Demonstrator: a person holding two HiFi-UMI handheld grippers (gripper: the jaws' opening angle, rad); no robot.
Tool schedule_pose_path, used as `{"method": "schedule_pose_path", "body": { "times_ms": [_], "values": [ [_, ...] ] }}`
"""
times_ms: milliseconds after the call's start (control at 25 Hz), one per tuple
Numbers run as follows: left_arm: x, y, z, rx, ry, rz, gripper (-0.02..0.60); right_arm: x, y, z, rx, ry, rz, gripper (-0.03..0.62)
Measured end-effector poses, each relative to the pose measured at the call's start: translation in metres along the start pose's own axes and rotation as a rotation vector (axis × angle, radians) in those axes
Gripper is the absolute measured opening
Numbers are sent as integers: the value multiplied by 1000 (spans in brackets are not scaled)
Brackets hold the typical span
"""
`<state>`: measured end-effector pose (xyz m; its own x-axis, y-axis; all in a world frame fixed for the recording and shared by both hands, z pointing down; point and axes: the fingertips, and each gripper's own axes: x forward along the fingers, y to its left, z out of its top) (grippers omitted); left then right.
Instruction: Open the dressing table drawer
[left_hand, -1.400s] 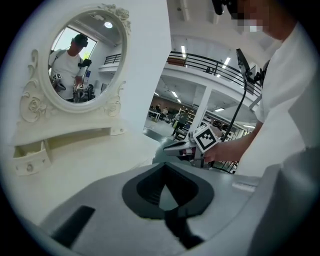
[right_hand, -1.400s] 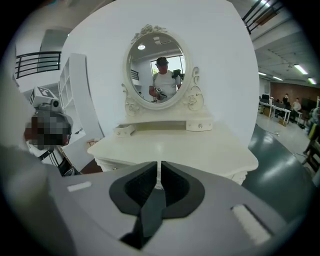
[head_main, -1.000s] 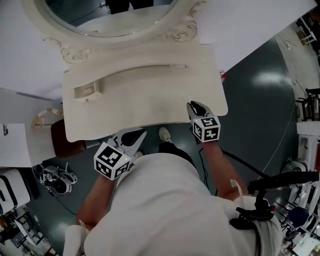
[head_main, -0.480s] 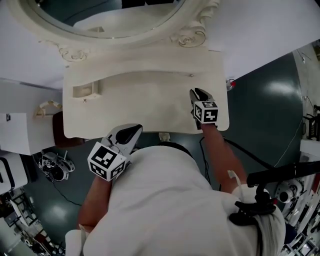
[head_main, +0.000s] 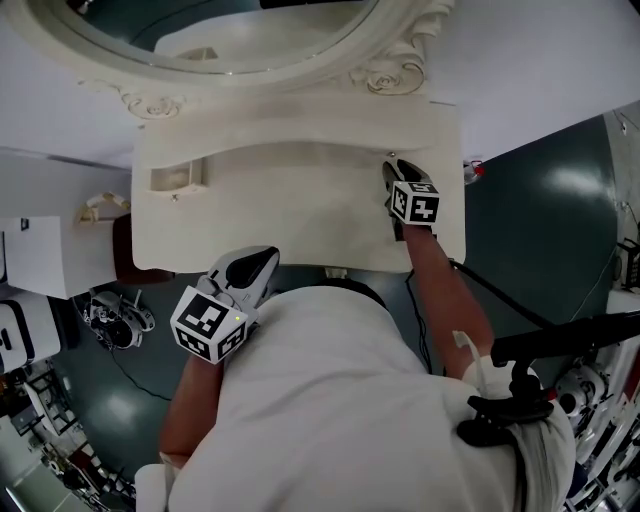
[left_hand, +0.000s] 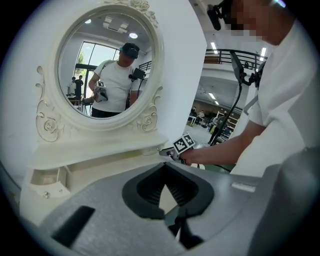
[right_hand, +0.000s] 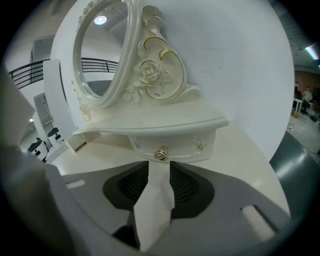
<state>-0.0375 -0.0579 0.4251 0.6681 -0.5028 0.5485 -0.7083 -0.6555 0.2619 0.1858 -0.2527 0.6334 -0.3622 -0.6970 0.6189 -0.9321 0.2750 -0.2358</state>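
The cream dressing table carries an oval mirror on a raised shelf. A small drawer sits under that shelf at the back right, shut, with a gold knob. My right gripper reaches over the tabletop towards it. In the right gripper view its jaws are opening, the knob lies just beyond the tips and nothing is between them. My left gripper hangs at the table's front edge, its jaws meeting at the tips, empty.
An open cubby sits at the shelf's left end, and a second small knob is on the drawer unit's right. A brown stool stands at the table's left side, with cables on the dark floor. A white wall is behind the mirror.
My right gripper has moved from the table's front edge across the top to the back right drawer. My left gripper has drifted a little left along the front edge.
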Motion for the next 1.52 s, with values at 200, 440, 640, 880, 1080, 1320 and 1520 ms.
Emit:
{"method": "schedule_pose_path", "body": {
  "times_ms": [200, 440, 640, 880, 1080, 1320, 1520],
  "values": [
    [-1, 3, 0, -13, 2, 15, 3, 10, -4, 6, 28, -12, -7, 137],
    [-1, 4, -4, -25, 14, 20, 3, 14, -2, 14, 41, -25, 1, 137],
    [0, 3, -3, -21, 16, 21, 3, 16, -3, 16, 44, -32, -11, 109],
    [1, 4, -4, -20, 21, 19, 3, 18, -2, 17, 31, -36, -20, 94],
    [-3, 2, -6, -18, 18, 20, 3, 15, -1, 17, 27, -35, -27, 94],
    [-4, 4, -9, -25, 9, 23, 3, 15, 0, 13, 22, -32, -31, 94],
    [-7, 3, -13, -29, 4, 22, 3, 13, 2, 7, 18, -21, -34, 94]
  ]
}}
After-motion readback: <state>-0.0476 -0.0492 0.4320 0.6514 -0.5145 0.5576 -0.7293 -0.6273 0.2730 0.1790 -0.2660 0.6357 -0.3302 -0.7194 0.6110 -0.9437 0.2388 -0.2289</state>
